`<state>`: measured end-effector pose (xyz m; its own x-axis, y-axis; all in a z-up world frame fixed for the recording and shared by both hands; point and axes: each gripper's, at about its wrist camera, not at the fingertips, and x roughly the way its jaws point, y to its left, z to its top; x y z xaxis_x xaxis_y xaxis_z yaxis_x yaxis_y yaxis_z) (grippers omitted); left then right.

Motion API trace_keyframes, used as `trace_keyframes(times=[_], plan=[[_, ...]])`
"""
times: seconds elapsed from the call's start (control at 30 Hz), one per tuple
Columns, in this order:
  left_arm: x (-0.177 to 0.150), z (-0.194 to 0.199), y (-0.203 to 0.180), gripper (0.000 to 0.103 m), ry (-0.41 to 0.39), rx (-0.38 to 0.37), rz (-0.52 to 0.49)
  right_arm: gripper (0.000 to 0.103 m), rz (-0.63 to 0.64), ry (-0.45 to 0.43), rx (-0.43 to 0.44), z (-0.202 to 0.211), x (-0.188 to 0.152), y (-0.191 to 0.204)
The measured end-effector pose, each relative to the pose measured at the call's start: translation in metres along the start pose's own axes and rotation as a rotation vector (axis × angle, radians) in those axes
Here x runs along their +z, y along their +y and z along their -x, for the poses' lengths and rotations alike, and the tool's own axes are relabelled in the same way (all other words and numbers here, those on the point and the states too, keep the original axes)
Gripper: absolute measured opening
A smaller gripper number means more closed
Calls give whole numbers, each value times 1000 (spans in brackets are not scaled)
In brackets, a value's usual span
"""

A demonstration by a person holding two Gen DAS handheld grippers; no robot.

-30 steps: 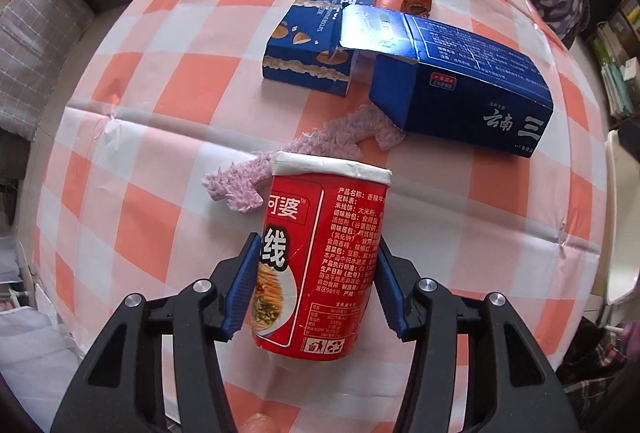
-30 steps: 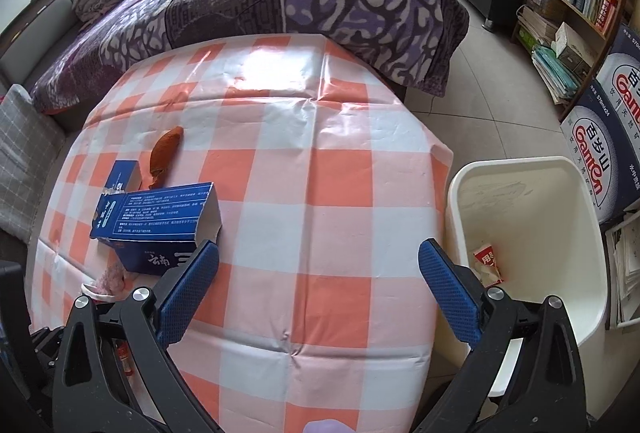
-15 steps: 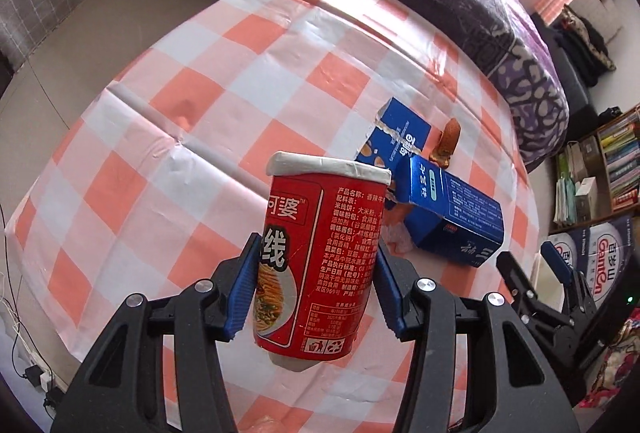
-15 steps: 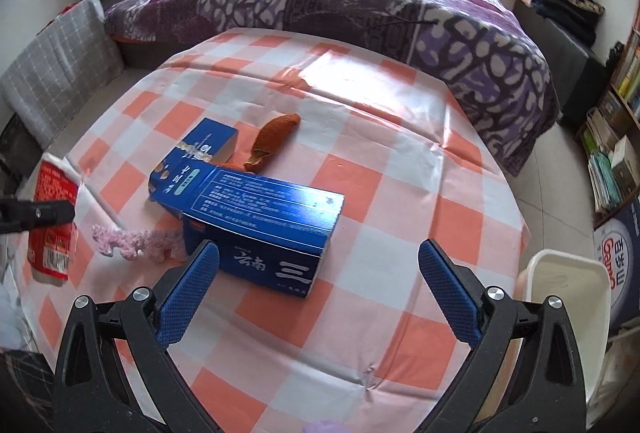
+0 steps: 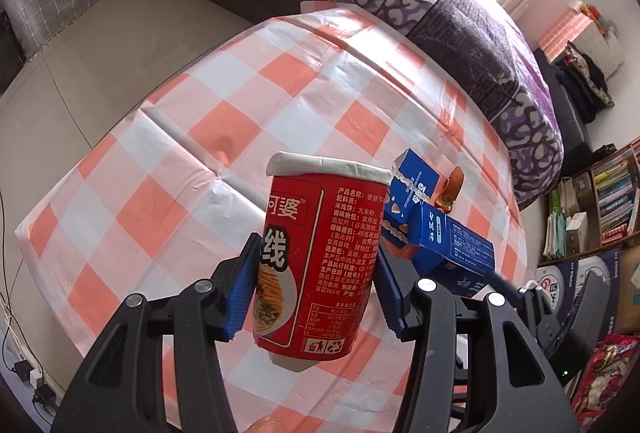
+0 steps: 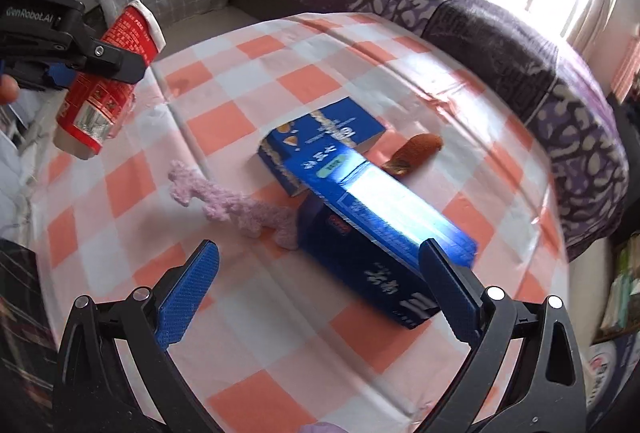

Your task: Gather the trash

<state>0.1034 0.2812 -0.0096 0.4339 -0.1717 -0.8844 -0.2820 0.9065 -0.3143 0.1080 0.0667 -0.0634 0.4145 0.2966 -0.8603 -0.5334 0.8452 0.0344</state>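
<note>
so the checkered table (image 6: pixel 280 333) is nowhere near cleared. biggest leftover is the long blue box (image 6: pixel 384 233) lying toward the right edge, its end resting on the smaller blue box (image 6: pixel 324 141) mid-table. then the pink fuzzy scrap (image 6: pixel 236 207) touching the long box, and a brown bit (image 6: pixel 416 149) behind. only 1 item is up: the red noodle cup (image 5: pixel 320 253) clamped in the left gripper (image 5: pixel 316 285), off the left edge. right gripper (image 6: pixel 320 293) hangs wide and empty over the long box. no bin visible, 4 to go i'd say.
</note>
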Motion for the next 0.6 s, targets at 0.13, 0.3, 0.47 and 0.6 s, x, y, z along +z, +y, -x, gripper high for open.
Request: trace_keyframes(times=[0.13, 0.3, 0.47, 0.6], plan=[[10, 22, 18, 53, -57, -22, 51, 95, -419, 77, 167, -16, -3, -10], [18, 40, 34, 53, -101, -41, 98, 94, -952, 131, 113, -39, -16, -15], [21, 51, 39, 53, -131, -39, 100, 96, -971, 143, -108, -60, 8, 8], [24, 60, 43, 53, -158, -37, 99, 87, -829, 163, -218, -70, 21, 30]])
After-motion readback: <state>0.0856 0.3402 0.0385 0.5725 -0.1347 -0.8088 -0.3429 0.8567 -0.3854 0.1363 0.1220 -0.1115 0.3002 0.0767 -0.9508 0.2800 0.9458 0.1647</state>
